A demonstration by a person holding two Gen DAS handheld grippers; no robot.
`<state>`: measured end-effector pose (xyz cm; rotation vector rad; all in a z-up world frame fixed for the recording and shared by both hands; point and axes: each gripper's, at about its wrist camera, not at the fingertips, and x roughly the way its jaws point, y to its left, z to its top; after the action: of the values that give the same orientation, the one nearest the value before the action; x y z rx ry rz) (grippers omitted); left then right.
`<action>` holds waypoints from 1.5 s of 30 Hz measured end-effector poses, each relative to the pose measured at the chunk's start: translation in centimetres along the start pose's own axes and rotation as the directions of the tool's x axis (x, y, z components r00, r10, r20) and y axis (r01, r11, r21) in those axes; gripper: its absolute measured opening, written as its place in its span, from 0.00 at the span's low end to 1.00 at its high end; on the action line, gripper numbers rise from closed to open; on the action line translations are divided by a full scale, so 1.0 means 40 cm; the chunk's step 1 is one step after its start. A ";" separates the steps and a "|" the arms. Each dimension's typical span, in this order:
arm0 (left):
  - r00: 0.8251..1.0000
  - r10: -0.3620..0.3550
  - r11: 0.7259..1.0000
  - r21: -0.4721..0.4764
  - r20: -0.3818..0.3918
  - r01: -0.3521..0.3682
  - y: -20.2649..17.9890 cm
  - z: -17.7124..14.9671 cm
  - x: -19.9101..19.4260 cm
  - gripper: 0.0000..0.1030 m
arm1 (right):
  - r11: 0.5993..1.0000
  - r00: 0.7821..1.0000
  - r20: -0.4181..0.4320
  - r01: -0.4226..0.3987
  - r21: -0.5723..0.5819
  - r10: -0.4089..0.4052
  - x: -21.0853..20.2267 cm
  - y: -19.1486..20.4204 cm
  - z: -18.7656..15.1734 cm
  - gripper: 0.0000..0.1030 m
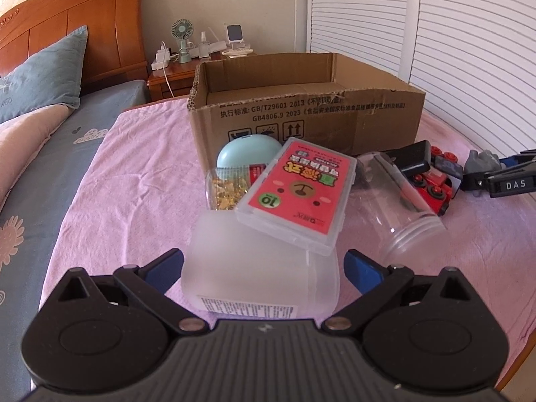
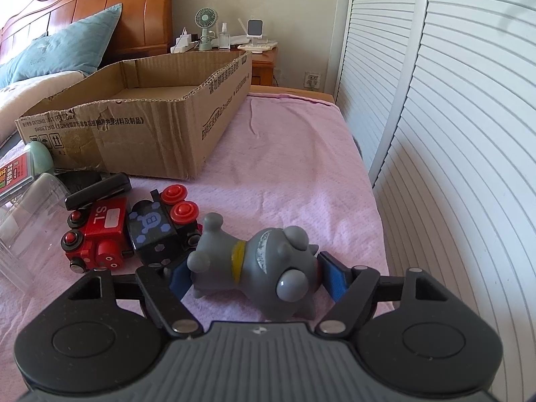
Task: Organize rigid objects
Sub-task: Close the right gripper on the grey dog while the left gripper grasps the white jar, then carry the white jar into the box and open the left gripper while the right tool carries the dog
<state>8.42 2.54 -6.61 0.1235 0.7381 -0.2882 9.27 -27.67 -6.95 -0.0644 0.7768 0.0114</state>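
In the left wrist view my left gripper (image 1: 263, 268) is open, its blue pads either side of a frosted plastic box (image 1: 258, 268) on the pink cover. A clear case with a pink label (image 1: 296, 197) leans on that box. Behind are a jar of gold bits (image 1: 227, 189), a mint egg-shaped case (image 1: 248, 150) and a clear jar (image 1: 395, 201) on its side. In the right wrist view my right gripper (image 2: 256, 276) has its pads against a grey figurine (image 2: 264, 264) lying on its side. A red and black toy train (image 2: 134, 231) lies to its left.
An open cardboard box (image 1: 301, 114) stands behind the objects, also in the right wrist view (image 2: 140, 124). White louvred doors (image 2: 452, 134) run along the right. A blue pillow (image 1: 43, 73), wooden headboard and a nightstand with a small fan (image 1: 182, 38) are at the back.
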 end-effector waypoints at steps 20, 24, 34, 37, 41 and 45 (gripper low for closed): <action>0.993 -0.049 0.999 0.012 -0.103 0.050 0.048 0.031 -0.036 0.81 | 0.998 0.999 -0.011 0.039 -0.056 -0.040 -0.052 0.026 0.019 0.76; 0.990 -0.064 0.997 0.022 -0.128 0.068 0.054 0.027 -0.068 0.81 | 0.997 1.000 0.002 0.029 -0.073 -0.029 -0.083 0.036 0.023 0.76; 0.990 -0.083 0.993 0.076 -0.116 0.092 0.043 0.072 -0.137 0.81 | 0.993 0.998 0.037 -0.046 -0.112 0.051 -0.155 0.078 0.061 0.76; 0.991 -0.087 0.992 0.083 -0.098 0.095 0.041 0.116 -0.137 0.81 | 0.990 0.994 0.054 -0.085 -0.116 0.092 -0.175 0.090 0.088 0.76; 0.991 -0.120 0.988 0.090 -0.056 0.125 0.041 0.201 -0.126 0.81 | 0.985 0.987 0.084 -0.127 -0.120 0.138 -0.190 0.103 0.142 0.76; 0.992 -0.127 0.986 0.112 -0.007 0.127 0.035 0.305 -0.087 0.81 | 0.982 0.982 0.116 -0.134 -0.135 0.150 -0.187 0.118 0.210 0.76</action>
<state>14.27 2.04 4.73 0.1835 0.7307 -0.4514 9.67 -22.33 4.02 -0.1273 0.6525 0.1994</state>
